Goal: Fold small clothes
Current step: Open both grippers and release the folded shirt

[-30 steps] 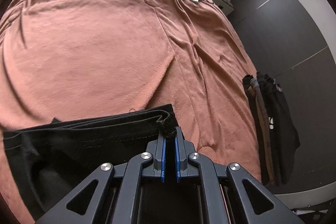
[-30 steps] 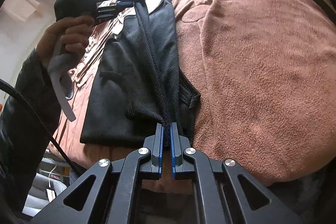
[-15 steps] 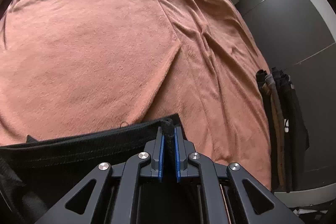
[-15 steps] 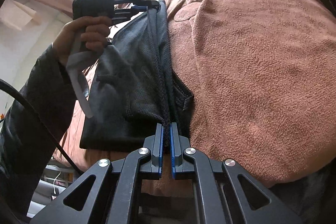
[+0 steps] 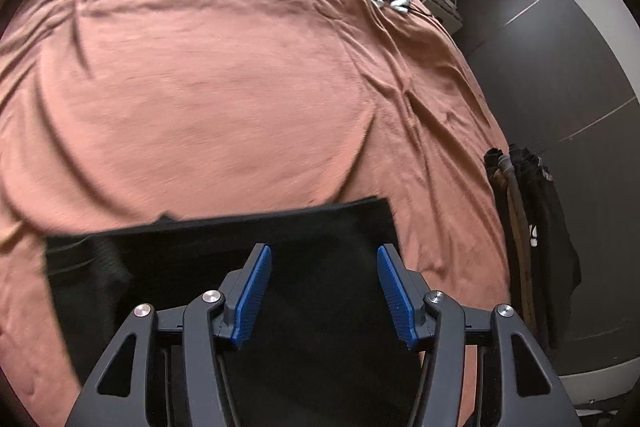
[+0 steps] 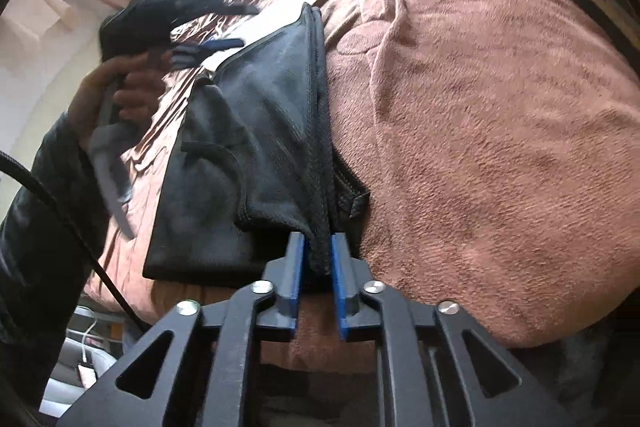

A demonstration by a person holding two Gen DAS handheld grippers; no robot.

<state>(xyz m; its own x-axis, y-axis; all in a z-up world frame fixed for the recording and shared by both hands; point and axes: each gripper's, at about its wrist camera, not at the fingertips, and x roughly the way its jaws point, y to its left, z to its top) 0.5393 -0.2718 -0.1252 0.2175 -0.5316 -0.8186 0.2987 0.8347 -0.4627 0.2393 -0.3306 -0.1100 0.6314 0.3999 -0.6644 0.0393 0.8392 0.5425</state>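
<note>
Fingers of the left gripper (image 5: 324,291) are spreading apart, bottom centre of the left wrist view, released, with nothing pinched; the black shorts (image 5: 208,259) lie flat beneath and beyond them on the bed (image 5: 224,75), their far edge running straight across the lower third of the frame. Right gripper (image 6: 316,259), bottom centre of its own view, is also opening: a bunched seam of the shorts (image 6: 272,131) sits between the blue pads, which look just clear of the cloth, so the grip reads as let go, though the gap is narrow. In that view the garment stretches from the fingers toward upper left, doubled over, with the left gripper (image 6: 224,27) blurred above its far end in a person's hand (image 6: 120,95). Judgement: a fold has just been laid and this is the release step. Next move calls for drawing both grippers back without dragging the top layer, then either regrasping a short edge for a further fold or shifting the bundle to the pile of folded clothes (image 5: 528,235) at the bed's right edge. Loose mesh fabric may cling to the pads; lift straight away.
</note>
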